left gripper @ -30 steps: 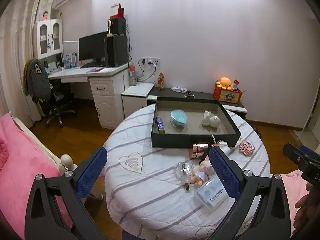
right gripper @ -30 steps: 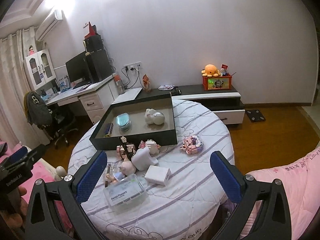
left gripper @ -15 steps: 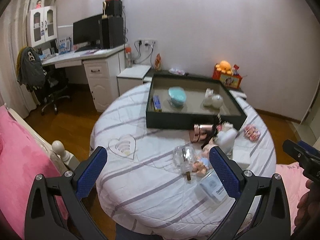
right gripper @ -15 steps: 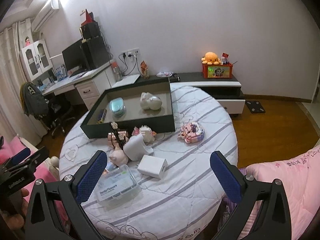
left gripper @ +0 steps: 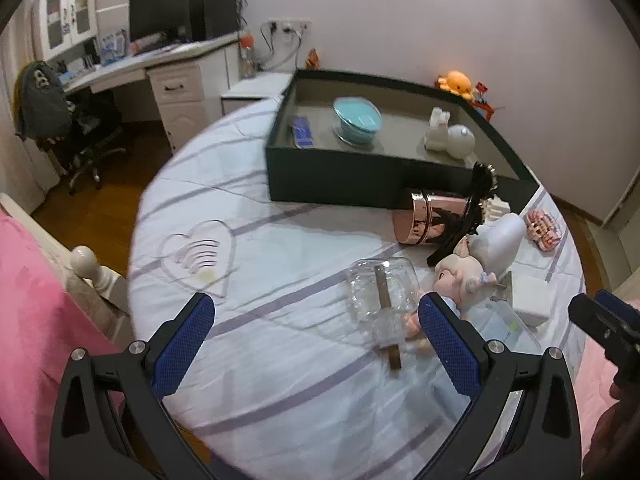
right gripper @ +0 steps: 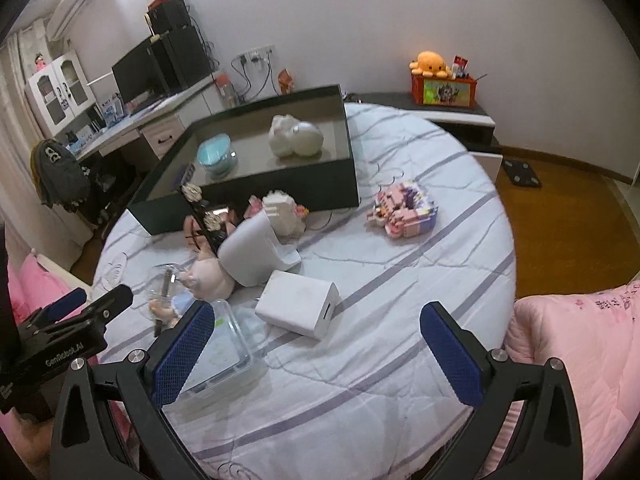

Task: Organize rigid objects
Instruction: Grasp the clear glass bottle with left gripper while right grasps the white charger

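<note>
A dark green tray [left gripper: 340, 178] [right gripper: 248, 194] stands at the far side of the round table and holds a teal dish [left gripper: 357, 117], a white figure [left gripper: 450, 140] and a small blue item [left gripper: 303, 136]. In front of it lie a rose-gold can [left gripper: 426, 220], a clear jar [left gripper: 382, 294], a doll [left gripper: 462, 274], a white box [right gripper: 298, 310], a white cup [right gripper: 250, 252] and a pink brick model [right gripper: 404, 210]. My left gripper [left gripper: 316, 338] hangs open above the near table edge, close to the jar. My right gripper [right gripper: 316, 350] is open above the white box.
The table wears a white cloth with purple stripes [left gripper: 280, 360]. A clear plastic case [right gripper: 224, 354] lies at the near edge. Pink bedding [left gripper: 36, 320] [right gripper: 576, 356] flanks the table. A desk with a monitor [left gripper: 160, 20] and a low cabinet with an orange plush [right gripper: 432, 62] line the wall.
Both grippers have come forward and lower toward the table, so the objects look larger. The jaws of both remain open and nothing on the table has shifted.
</note>
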### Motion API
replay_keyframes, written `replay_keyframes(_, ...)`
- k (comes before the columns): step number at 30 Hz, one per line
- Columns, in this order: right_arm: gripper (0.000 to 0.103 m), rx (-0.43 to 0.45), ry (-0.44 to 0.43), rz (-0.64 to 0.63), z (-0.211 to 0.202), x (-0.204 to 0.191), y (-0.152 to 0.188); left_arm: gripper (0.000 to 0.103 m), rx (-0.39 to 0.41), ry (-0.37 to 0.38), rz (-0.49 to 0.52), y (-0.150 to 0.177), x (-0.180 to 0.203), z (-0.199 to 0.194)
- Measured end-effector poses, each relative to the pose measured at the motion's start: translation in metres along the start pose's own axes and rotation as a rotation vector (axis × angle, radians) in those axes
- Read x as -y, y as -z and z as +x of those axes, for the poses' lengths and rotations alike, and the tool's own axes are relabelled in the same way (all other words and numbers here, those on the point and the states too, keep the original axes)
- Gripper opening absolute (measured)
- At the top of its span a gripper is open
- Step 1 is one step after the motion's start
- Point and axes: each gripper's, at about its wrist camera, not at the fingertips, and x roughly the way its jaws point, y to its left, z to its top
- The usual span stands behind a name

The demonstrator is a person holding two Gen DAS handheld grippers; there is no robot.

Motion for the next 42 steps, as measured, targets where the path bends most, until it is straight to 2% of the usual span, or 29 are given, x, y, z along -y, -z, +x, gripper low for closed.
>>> replay_keyframes(8, 0.096, -0.076, -0.006, -0.005, 0.036, 0.000, -0.006, 0.102, -0.082, 0.054, -0.008, -0.005, 0.012, 0.040)
replay_keyframes(13, 0.085, -0.127, -0.004, -0.024, 0.057, -0.004, -0.005, 0.101, -0.074, 0.071, -0.030, -0.005, 0.006, 0.046)
replay_keyframes(17, 0.084, -0.126, -0.011, -0.052, 0.063, -0.008, -0.004, 0.081, -0.071, 0.010, 0.017, 0.000, 0.004, 0.048)
replay_keyframes(18, 0.082, -0.125, -0.016, -0.060, 0.062, -0.009, -0.003, 0.079, -0.060, -0.003, 0.035, 0.002, 0.005, 0.047)
replay_keyframes(21, 0.077, -0.122, -0.023, -0.074, 0.058, -0.010, -0.001, 0.079, -0.056, -0.001, 0.034, 0.004, 0.004, 0.044)
replay_keyframes(23, 0.077, -0.121, -0.018, -0.074, 0.059, -0.012, -0.001, 0.082, -0.054, -0.003, 0.022, 0.003, 0.004, 0.046)
replay_keyframes(26, 0.077, -0.118, -0.021, -0.081, 0.064, -0.016, -0.003, 0.079, -0.048, -0.011, 0.031, 0.004, 0.006, 0.045)
replay_keyframes(27, 0.075, -0.117, -0.021, -0.086, 0.065, -0.018, -0.003, 0.072, -0.043, -0.009, 0.030, 0.005, 0.005, 0.043)
replay_keyframes(28, 0.065, -0.118, -0.022, -0.090, 0.065, -0.019, -0.003, 0.069, -0.039, -0.006, 0.030, 0.006, 0.004, 0.042)
replay_keyframes(30, 0.065, -0.118, -0.025, -0.100, 0.064, -0.018, 0.000, 0.057, -0.036, 0.005, 0.023, 0.005, 0.000, 0.038)
replay_keyframes(32, 0.065, -0.113, -0.037, -0.089, 0.061, -0.016, 0.003, 0.052, -0.033, 0.008, 0.016, 0.007, -0.003, 0.035)
replay_keyframes(42, 0.065, -0.079, -0.055, -0.060, 0.047, -0.006, 0.003, 0.052, -0.024, 0.043, -0.012, 0.008, -0.011, 0.024)
